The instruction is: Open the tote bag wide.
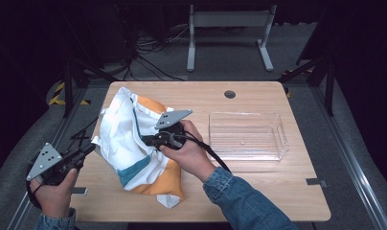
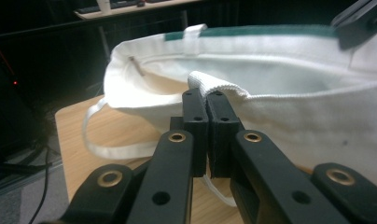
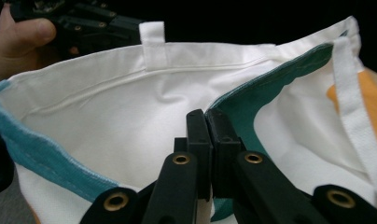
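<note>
High view shows a person's 2 hands at the near edge of a wooden table (image 1: 258, 96). The left gripper (image 1: 88, 149) sits at the near left corner, in a hand with a blue sleeve. Its tips reach the left side of a cloth bag (image 1: 129, 139). The right gripper (image 1: 146, 140) is a bit farther in, held over the middle of the bag. The bag is white with orange and green-blue parts. It lies on the left half of the table, with its top pulled open between the 2 grippers.

Left gripper view shows the jaws pressed tight together on a white ribbed strap (image 2: 214, 86) at the bag's rim. Past the jaws is the open bag, with a thin white loop (image 2: 95, 140) hanging down onto the table.

Right gripper view shows the jaws squeezed together on the green-blue edge (image 3: 270, 84) of the bag. Across the open bag, the other hand (image 3: 16, 42) holds its gripper at the far rim, beside a small white tab (image 3: 153, 39).

Farther right on the table, well apart from the bag, stands a clear plastic box (image 1: 246, 136). Beyond the table, a grey metal stand (image 1: 228, 21) is on the dark floor.
</note>
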Tool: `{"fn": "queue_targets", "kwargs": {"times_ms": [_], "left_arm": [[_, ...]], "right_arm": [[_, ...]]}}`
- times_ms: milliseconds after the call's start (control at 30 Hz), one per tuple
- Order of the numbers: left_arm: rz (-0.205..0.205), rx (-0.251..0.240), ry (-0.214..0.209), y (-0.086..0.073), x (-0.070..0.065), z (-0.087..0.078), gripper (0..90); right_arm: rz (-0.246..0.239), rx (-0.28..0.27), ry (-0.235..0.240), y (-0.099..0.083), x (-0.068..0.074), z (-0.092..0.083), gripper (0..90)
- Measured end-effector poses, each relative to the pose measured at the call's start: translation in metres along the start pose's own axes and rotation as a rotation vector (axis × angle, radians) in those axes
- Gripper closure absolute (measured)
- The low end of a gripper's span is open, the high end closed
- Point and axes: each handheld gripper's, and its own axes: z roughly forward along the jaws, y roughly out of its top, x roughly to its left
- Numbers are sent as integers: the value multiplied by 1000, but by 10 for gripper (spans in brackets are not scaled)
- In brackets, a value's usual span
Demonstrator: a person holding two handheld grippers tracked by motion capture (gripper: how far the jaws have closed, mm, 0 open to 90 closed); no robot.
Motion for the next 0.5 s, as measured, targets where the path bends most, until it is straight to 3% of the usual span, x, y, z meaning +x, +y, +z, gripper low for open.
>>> {"fn": "queue_targets", "kwargs": {"times_ms": [167, 500], "left_arm": [[-6, -11, 14, 0, 2, -3, 881], [24, -10, 11, 3, -3, -3, 881]], "right_arm": [[12, -59, -73, 0, -5, -30, 887], [34, -127, -171, -14, -13, -72, 889]]}}
